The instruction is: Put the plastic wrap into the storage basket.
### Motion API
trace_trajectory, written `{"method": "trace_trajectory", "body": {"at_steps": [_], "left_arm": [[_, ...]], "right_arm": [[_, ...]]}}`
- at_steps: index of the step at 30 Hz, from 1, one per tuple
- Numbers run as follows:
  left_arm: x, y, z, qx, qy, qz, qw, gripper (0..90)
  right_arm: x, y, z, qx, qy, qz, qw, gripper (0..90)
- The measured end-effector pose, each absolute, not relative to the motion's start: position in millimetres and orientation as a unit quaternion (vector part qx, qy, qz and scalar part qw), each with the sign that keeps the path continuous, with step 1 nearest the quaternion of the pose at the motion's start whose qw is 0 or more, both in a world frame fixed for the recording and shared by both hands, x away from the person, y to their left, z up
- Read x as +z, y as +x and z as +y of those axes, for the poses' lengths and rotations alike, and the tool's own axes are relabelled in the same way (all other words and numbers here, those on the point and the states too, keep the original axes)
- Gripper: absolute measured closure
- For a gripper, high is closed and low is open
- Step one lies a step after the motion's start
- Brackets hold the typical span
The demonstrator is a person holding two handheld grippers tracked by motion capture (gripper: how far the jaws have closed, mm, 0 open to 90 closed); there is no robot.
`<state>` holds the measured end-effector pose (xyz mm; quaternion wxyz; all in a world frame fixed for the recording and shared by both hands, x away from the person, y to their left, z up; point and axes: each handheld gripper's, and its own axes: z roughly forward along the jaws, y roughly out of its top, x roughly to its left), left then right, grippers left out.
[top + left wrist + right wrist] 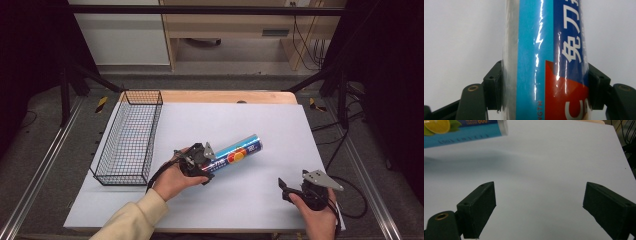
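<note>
Between the black jaws of the left gripper (pixel 544 92), the glossy tube (pixel 546 50) shows light blue, dark blue with white characters, and a red-orange patch. Beyond the right gripper (pixel 539 205), its end bears a yellow lemon. The basket (pixel 129 137) is black mesh; the table (pixel 280 125) is pale grey-white with a wooden edge.

A long, glossy cylindrical roll (pixel 235 154) — wrapped in blue and light-blue film with white Chinese lettering, an orange-red patch and a lemon picture — sits near the middle of the white table sheet, angled up to the right, its near end clamped between the left gripper's (pixel 206 162) black jaws.
</note>
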<state>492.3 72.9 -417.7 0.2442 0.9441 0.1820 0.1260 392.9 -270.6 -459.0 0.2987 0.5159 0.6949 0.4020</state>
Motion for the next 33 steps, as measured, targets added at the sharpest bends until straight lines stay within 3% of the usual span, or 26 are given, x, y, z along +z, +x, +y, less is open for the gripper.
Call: {"method": "trace_trajectory", "body": {"at_steps": [21, 33], "left_arm": [[-360.8, 478.6, 108.6, 0.174, 0.917, 0.212, 0.288, 31.7], [-330.4, 489.2, 142.1, 0.196, 0.9, 0.243, 0.304, 31.7]], "right_arm": [[-459.1, 392.8, -269.3, 0.401, 0.516, 0.693, 0.304, 11.3], [-459.3, 396.0, -268.1, 0.392, 0.526, 0.683, 0.323, 8.4]]}}
